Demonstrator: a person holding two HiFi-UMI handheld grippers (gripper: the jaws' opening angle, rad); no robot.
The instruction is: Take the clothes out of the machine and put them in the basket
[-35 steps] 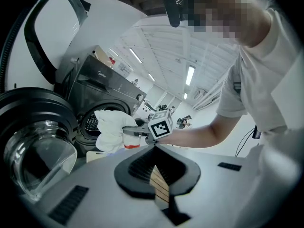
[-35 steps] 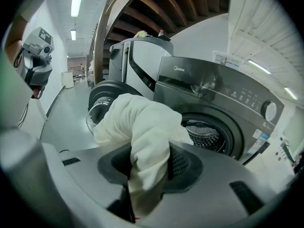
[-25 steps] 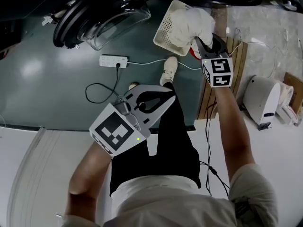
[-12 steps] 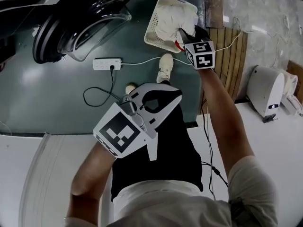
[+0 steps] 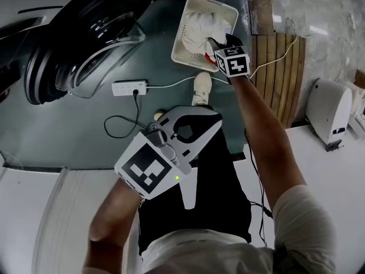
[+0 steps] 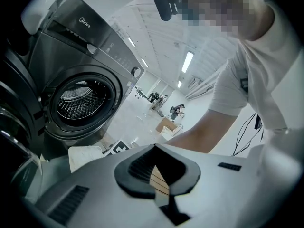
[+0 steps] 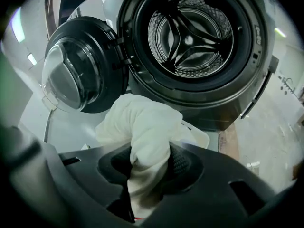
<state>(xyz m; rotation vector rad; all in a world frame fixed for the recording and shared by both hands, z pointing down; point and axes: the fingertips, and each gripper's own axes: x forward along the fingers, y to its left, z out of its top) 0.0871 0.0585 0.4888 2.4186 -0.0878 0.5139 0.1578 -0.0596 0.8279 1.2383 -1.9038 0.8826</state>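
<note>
My right gripper [image 5: 219, 43] is down in the white slatted basket [image 5: 185, 24] on the floor, shut on a white garment [image 5: 199, 27]. In the right gripper view the garment [image 7: 137, 120] bulges up out of the dark jaws of the right gripper [image 7: 148, 151] and is pinched between the pads. Behind it stands the washing machine with its drum [image 7: 190, 30] bare and its door [image 7: 73, 75] swung open. My left gripper [image 5: 193, 112] hangs in front of the person's legs, shut and holding nothing. The left gripper [image 6: 154, 146] faces the machine's drum [image 6: 80, 101].
A power strip [image 5: 130, 87] with its cable lies on the dark floor between the open door [image 5: 74, 50] and the person's shoe [image 5: 201, 87]. Wooden slats [image 5: 279, 61] and a white appliance [image 5: 333, 110] are at the right. A white surface [image 5: 34, 210] fills the lower left.
My right gripper has sunk with the white garment from above the basket down into it. The left gripper has drifted slightly lower in the picture and stayed shut.
</note>
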